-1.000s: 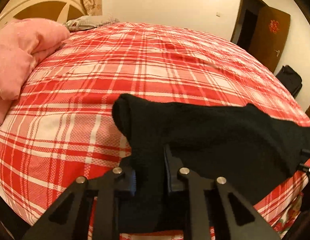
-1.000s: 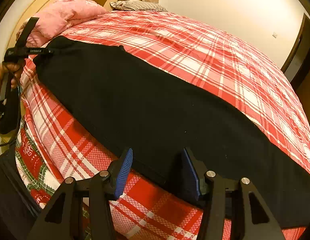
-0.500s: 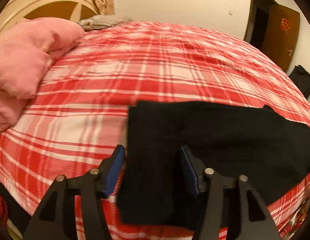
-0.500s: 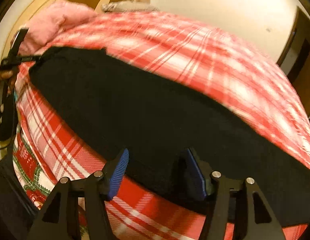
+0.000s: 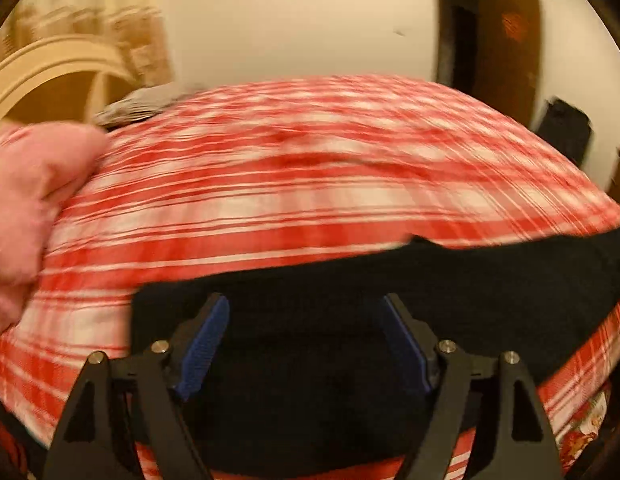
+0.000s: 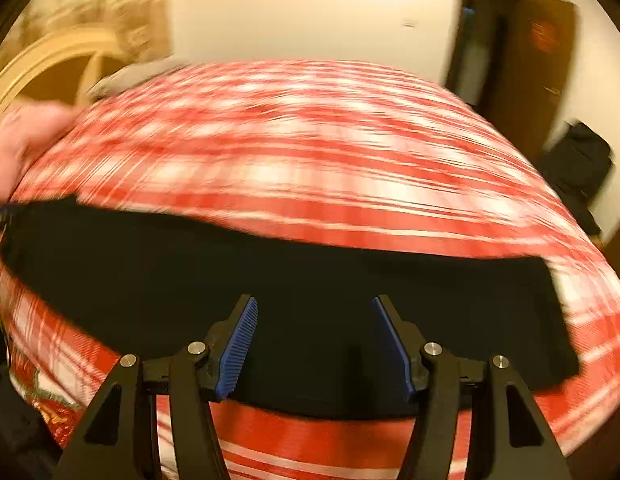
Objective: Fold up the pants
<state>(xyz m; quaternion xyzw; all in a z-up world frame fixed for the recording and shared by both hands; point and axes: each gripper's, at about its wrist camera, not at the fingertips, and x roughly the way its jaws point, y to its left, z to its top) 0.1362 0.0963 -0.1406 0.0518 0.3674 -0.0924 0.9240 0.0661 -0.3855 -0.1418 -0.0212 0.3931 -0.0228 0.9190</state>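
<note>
The black pants lie flat along the near edge of the bed with the red and white checked cover. My left gripper is open and empty, its blue pads spread above one end of the pants. In the right wrist view the pants stretch from left to right across the bed. My right gripper is open and empty over the near edge of the cloth. Both views are blurred by motion.
A pink quilt is bunched at the left by the curved cream headboard. A grey pillow lies at the bed's far side. A brown door and a black bag are at the right.
My left gripper has let go of the pants' end and opened. Both grippers have drawn back and lifted, and both views have swung toward the far wall. The pants stay flat on the bed.
</note>
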